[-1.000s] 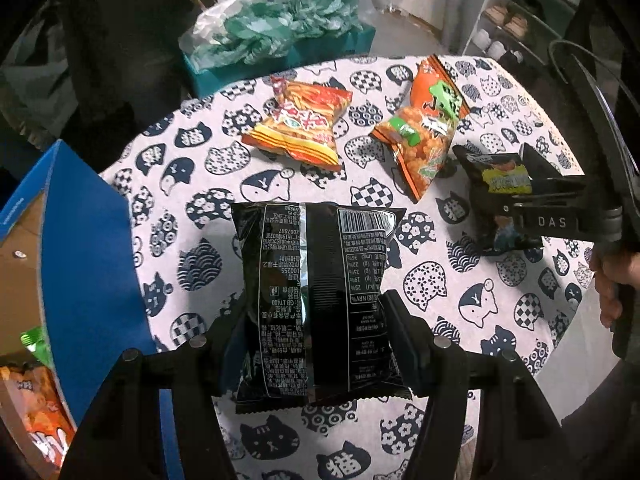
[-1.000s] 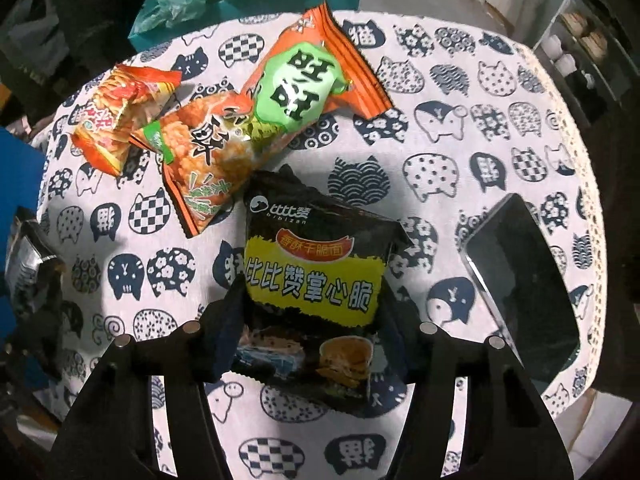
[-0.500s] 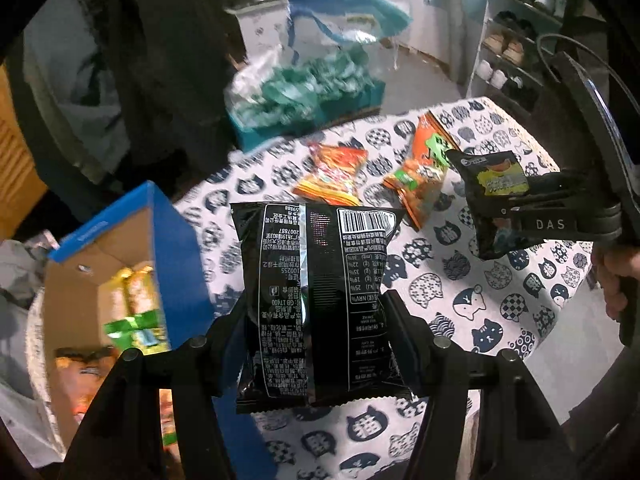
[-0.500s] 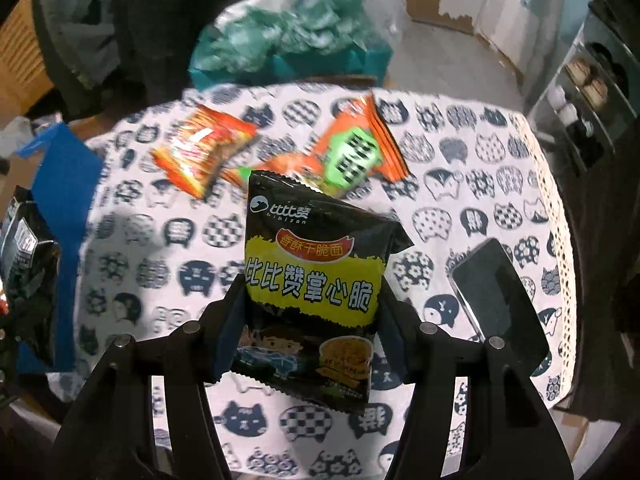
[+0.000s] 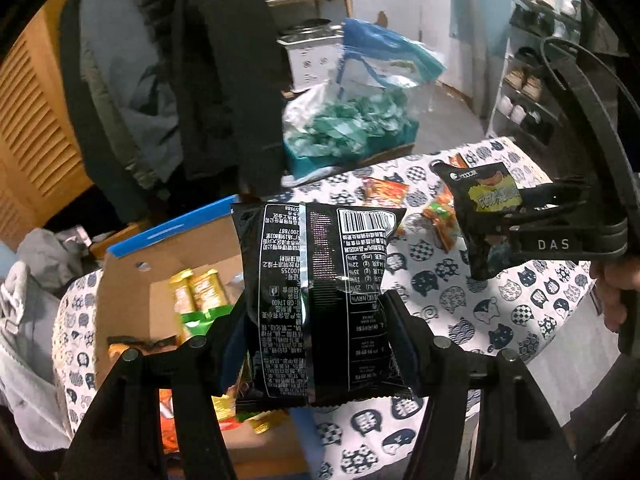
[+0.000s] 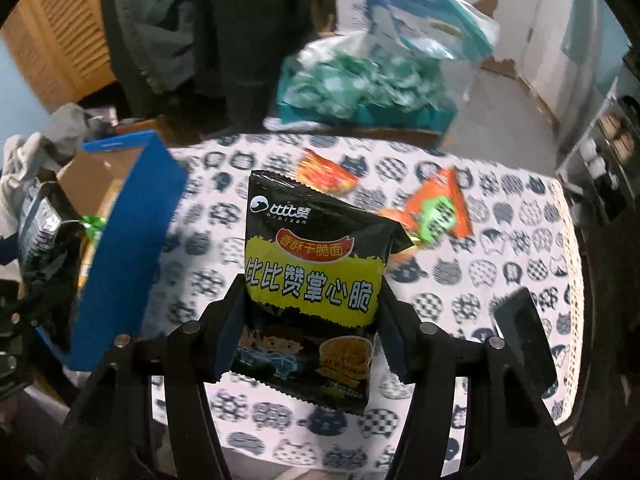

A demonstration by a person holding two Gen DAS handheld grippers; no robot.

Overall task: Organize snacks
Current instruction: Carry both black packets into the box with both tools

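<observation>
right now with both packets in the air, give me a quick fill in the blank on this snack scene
1. The left hand-held gripper is shut on a black packet with its ____ side facing the camera.
2. The right hand-held gripper holds a black packet with a ____ band.
3. The cardboard box has a ____ outer wall.
4. ____ snack packets lie on the cat-print tablecloth.

Missing: back; yellow; blue; two

Your surface [image 6: 520, 240], under a cat-print cloth, carries a red-orange packet [image 6: 326, 174], an orange-green packet [image 6: 434, 212], a dark phone [image 6: 524, 340] and a blue-sided cardboard box [image 6: 128, 248].
</observation>
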